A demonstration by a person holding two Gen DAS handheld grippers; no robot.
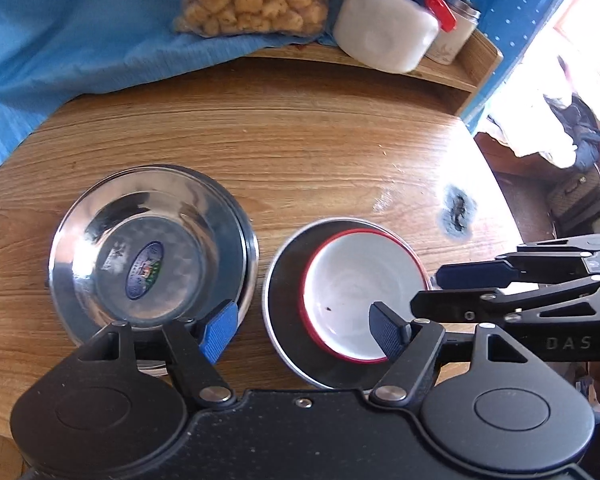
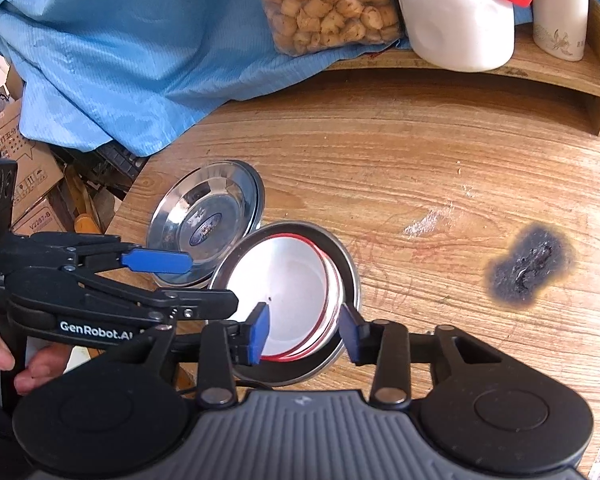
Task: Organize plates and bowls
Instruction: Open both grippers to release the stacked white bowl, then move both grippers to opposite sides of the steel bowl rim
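**Now: both grippers hover over the dishes**

Left gripper (image 1: 304, 330) and right gripper (image 2: 304, 334) hold their jaws open, gripping nothing. On the tabletop (image 1: 320, 148), a white bowl (image 1: 356, 300) sits in a steel plate (image 1: 284, 292); just left lies another steel plate (image 1: 148, 248).

Two close downward views, shared table (image 1: 300, 128)

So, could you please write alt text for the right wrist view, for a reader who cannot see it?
The open right gripper straddles the near rim of a red-rimmed white bowl that sits in a steel plate on a wooden table. A shiny steel dish lies just left, with the left gripper reaching in beside it. A burn mark scars the table at right.
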